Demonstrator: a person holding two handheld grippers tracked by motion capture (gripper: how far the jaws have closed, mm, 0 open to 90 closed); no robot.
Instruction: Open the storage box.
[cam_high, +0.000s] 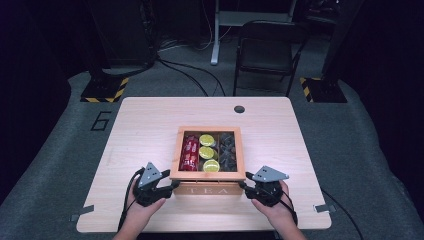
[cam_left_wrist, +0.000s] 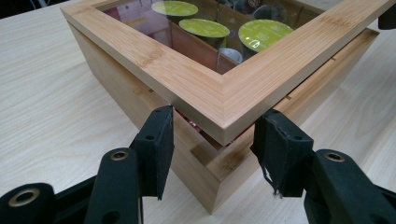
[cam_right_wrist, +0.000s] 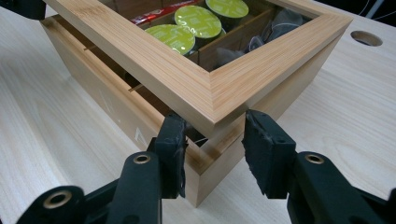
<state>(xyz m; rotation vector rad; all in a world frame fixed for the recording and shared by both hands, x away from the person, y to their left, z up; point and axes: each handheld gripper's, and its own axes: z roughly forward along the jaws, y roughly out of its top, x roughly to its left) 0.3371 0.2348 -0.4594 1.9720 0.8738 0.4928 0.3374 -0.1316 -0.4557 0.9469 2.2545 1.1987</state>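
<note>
The tea box (cam_high: 207, 172) sits mid-table, its glazed lid (cam_left_wrist: 219, 88) raised slightly off it. 2 grippers — left (cam_left_wrist: 212, 144), right (cam_right_wrist: 212, 144) — each straddle a near lid corner, jaws part-open, grip uncertain.

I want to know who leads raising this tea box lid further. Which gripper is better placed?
Neither clearly; probably both together. The left gripper and right gripper each straddle a front corner of the lid, which is already raised off the box. The right fingers look slightly tighter.
</note>
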